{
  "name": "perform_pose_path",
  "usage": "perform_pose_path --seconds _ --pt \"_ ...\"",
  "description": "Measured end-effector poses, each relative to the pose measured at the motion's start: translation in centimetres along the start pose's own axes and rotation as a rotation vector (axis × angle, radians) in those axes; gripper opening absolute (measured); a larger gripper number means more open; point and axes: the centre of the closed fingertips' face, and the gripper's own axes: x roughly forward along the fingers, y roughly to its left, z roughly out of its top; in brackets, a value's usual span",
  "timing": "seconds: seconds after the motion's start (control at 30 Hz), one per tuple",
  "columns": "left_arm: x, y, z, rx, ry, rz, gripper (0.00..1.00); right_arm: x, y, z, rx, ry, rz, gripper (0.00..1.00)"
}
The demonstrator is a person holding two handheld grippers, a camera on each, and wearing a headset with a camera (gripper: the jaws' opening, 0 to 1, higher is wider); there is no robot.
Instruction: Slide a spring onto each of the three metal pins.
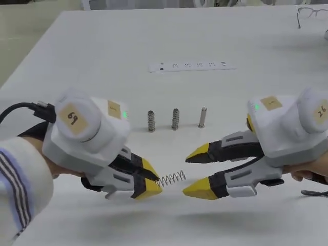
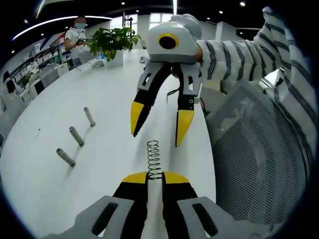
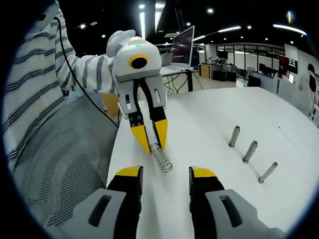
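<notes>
Nearest the person, well short of the bare pin [image 1: 203,117], the left gripper [image 1: 151,184] is clamped on one end of the spring [image 1: 171,179], which juts out level toward the right gripper [image 1: 190,172]. That claw stands wide open, with the spring's free end just at its mouth and touching neither jaw. The danger, as I judge it, is in the handover: the left claw pinches just the last coils, so the spring can sag or swing. If the right jaws close on the soft middle it may bow and pop free across the table [image 1: 102,46], and a crooked hold would put the bore off line with the bare pin, so it catches on the tip. Farther out the bare pin stands upright, with the two sprung pins [image 1: 175,119] in a row to its left, and a power strip [image 1: 192,66] lies beyond it. The head view, from the side, shows the gap between free end and open jaws. The left gripper view looks along the spring [image 2: 153,158] and shows it aimed between the right gripper's [image 2: 158,130] tips, while the right gripper view shows the spring [image 3: 161,157] coming in slanted, a little off centre between its own jaws
</notes>
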Motion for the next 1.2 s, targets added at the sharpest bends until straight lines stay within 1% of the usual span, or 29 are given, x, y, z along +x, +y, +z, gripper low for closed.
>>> perform_pose_path --seconds 0.13,0.2,0.4,0.53,0.67,0.97,1.2 --pt "0.04 -0.1 0.13 0.005 -0.003 -0.001 0.02 0.41 0.37 -0.26 -0.022 0.027 0.027 0.3" --pt "0.03 -0.11 0.12 0.004 -0.003 -0.001 0.02 0.45 0.44 -0.27 -0.021 0.028 0.036 0.26" --pt "-0.06 -0.14 0.05 0.009 -0.001 -0.002 0.02 0.58 0.33 -0.27 -0.023 0.032 0.043 0.22" --pt "-0.08 -0.2 -0.08 0.011 0.004 -0.005 0.02 0.69 0.47 -0.18 -0.025 0.031 0.056 0.15" --pt "0.01 -0.39 -0.22 0.009 0.007 -0.012 0.02 0.78 0.32 -0.36 -0.025 0.041 0.057 0.11" --pt "0.3 -0.77 -0.59 -0.007 0.008 -0.016 0.02 1.06 0.62 -0.77 -0.029 0.059 0.072 0.1" --pt "0.5 -0.89 -0.53 -0.022 -0.008 -0.013 0.02 0.94 0.62 -0.92 0.007 0.062 0.064 0.1"
